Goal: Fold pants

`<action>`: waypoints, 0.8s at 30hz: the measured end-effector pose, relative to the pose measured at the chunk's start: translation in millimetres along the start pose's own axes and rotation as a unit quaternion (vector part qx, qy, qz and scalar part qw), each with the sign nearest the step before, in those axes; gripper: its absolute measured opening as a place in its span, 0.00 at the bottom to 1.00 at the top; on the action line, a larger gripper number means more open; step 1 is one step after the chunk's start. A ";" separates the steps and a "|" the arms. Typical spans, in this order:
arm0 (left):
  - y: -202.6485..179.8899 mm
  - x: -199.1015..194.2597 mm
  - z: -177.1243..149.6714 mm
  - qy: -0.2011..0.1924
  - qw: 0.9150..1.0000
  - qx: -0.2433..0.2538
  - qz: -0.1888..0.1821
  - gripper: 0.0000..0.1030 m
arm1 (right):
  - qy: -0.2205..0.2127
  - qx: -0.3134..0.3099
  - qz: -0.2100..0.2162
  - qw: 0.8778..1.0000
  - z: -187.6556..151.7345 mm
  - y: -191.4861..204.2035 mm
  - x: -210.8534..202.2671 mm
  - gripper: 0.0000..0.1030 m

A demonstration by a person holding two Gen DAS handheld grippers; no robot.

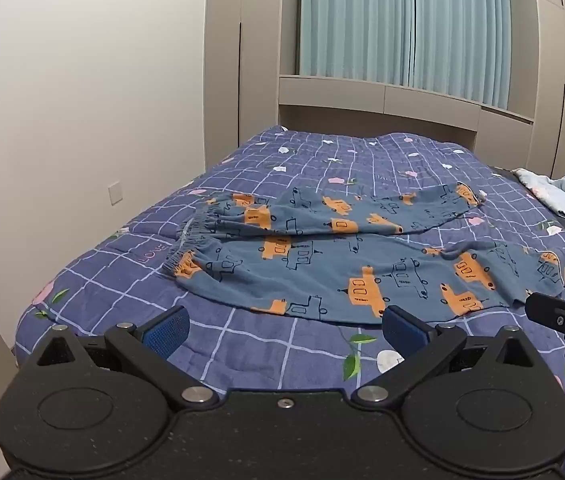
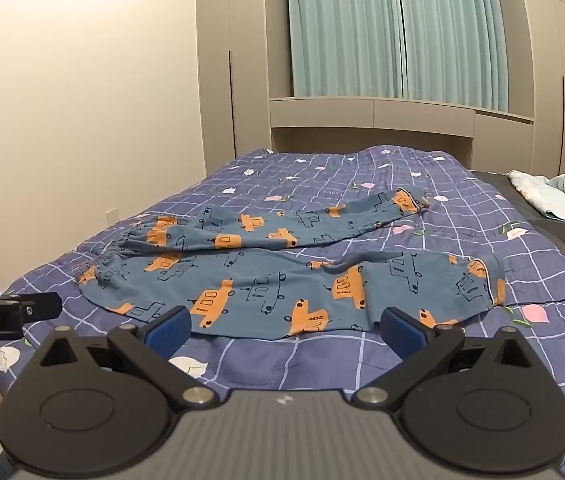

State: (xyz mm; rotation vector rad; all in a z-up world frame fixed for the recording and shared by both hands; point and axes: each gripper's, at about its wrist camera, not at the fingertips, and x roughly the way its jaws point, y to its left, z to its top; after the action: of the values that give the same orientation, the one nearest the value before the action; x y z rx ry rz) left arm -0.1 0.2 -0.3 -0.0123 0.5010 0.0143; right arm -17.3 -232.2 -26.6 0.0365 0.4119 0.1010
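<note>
On the bed, the pants [image 1: 346, 264] lie spread across a purple checked quilt [image 1: 266, 160], blue with orange truck prints, waistband [image 1: 190, 244] toward the left, both legs running right. Far leg [image 2: 302, 220] angles away from the near leg [image 2: 302, 288], so the two form a narrow V with quilt showing between the cuffs. Not folded yet; looks like the start of the task.

Left gripper [image 1: 284, 332] hangs just off the near edge of the pants, pointing down a bit, jaws spread wide, nothing between the pads. Right gripper [image 2: 284, 330] same story: released, empty, hovering at the near hem of the near leg. Each one shows at the side of the other's view, so they sit side by side along the near edge, left nearer the waist end, right nearer the cuff end [image 2: 482, 280]. Probably staged like this to pinch the near leg at two points and carry it over the far leg.

Room to move: plenty of bare quilt beyond the far leg and in front of the near hem. Left side of the bed runs near a wall [image 1: 82, 80]. At the right, a crumpled light blue cloth [image 2: 562, 196] sits past the quilt's edge, well apart from the pants. Near-leg cuff is a little rumpled and may need smoothing. Cabinets and a curtain [image 1: 402, 28] stand behind the head of the bed, out of the way.
</note>
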 end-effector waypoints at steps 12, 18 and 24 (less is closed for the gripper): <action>-0.3 -4.0 3.4 -0.001 1.000 -0.002 0.001 0.99 | 0.000 0.008 0.001 1.000 10.0 -8.8 0.8 1.00; -2.5 -2.6 3.1 0.000 1.000 0.000 0.000 0.99 | -0.008 0.012 -0.005 1.000 5.5 -4.5 -2.0 1.00; -2.2 -2.9 3.6 0.000 1.000 0.000 0.000 0.99 | -0.012 0.012 -0.006 1.000 5.6 -4.6 -3.0 1.00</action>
State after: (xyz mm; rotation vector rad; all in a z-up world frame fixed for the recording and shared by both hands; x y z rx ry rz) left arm -0.9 -2.0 4.2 -0.0120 0.5009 0.0144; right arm -17.4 -237.2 -20.6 0.0597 0.3900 0.0838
